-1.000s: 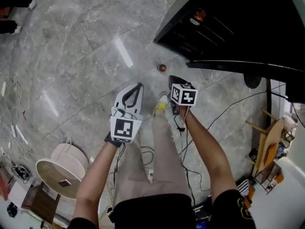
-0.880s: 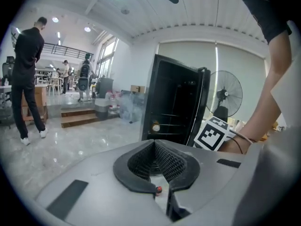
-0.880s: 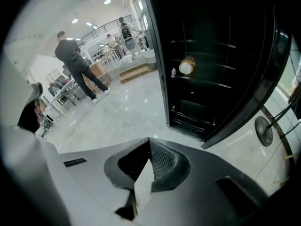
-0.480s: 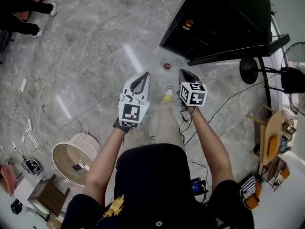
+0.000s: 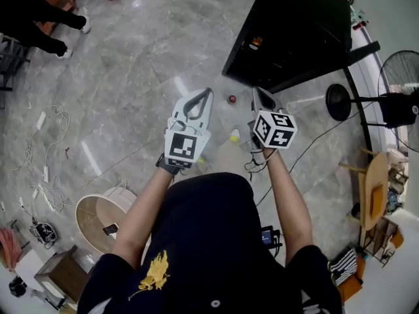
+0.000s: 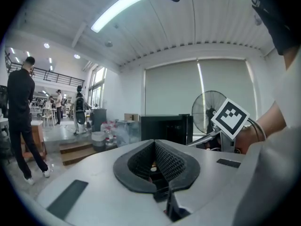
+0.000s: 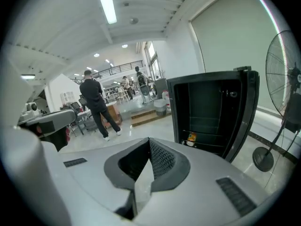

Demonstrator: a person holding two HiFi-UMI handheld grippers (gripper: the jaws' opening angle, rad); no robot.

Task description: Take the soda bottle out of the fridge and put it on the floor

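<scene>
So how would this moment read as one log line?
stage: before pick | left gripper: shut, empty | right gripper: shut, empty | fridge: open | bottle: on fridge shelf

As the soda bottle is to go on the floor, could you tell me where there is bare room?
The floor is bare between the fridge and the cables at left. It is crowded right of the fridge: fan, wooden chair.

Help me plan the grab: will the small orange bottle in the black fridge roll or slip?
The small orange bottle seems to lie on its side, so may roll if nudged. Small, probably light. Slipperiness: too distant to judge.
</scene>
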